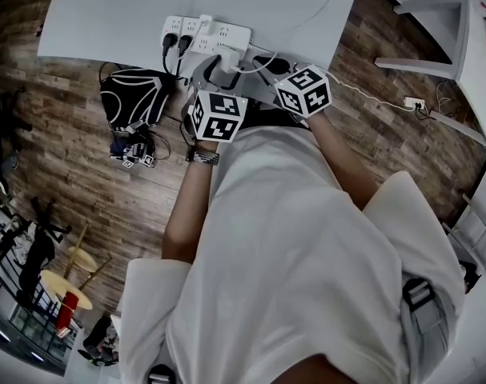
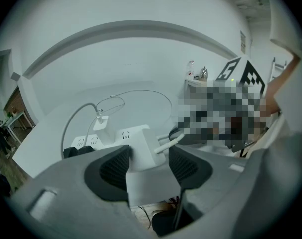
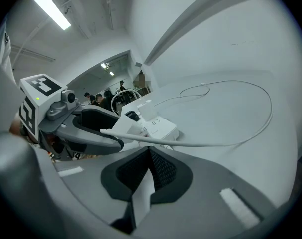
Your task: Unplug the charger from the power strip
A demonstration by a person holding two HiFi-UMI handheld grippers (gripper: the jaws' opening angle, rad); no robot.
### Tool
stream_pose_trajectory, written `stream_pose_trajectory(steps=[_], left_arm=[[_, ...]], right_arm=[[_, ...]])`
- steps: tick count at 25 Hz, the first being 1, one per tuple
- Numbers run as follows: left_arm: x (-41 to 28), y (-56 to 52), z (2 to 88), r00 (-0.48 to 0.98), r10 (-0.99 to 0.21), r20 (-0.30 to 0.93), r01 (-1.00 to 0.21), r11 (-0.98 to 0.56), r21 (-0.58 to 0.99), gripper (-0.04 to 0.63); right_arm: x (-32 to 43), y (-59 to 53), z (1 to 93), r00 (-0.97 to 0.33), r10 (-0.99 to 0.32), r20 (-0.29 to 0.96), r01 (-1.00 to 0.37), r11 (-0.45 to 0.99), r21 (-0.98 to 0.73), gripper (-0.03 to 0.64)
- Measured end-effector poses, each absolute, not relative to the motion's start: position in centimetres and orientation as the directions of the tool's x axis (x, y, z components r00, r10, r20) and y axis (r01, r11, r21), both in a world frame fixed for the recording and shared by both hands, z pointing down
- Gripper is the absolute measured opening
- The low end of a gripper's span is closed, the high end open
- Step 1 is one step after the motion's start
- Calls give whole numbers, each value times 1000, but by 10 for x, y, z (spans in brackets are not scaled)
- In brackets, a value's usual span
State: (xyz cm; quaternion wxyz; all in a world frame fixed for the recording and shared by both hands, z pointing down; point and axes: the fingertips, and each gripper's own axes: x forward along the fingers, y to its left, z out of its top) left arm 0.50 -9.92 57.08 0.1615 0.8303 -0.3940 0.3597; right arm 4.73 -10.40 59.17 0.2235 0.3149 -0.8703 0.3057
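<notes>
left tool [image 2: 150, 156] spread wide, charger [image 2: 141, 148] between pads [image 2: 113, 168], straight ahead at strip [image 2: 123, 134] end | right tool [image 3: 150, 152] closed, empty

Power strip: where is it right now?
In the head view the power strip lies at the white table's near edge, centre-left, just beyond the left gripper, two black plugs in its left end.

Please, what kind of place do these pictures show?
Probably an office or lab workroom, indoors. A large white table carries a power strip, other white furniture stands on the wood-pattern floor, and a strip light hangs on the ceiling.
</notes>
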Motion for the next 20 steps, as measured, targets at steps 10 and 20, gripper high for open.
stream_pose_trajectory(steps=[10,20], left_arm=[[2,-92,572,422,-560,713,-795,-606,-5,244],[0,-80,577,439,-566,698,-839,-535,94,244]], right_arm=[[47,-97,594,-707,-402,582,-683,604,-411,2],[46,-96,599,-710,-396,582,-678,606,-416,2]])
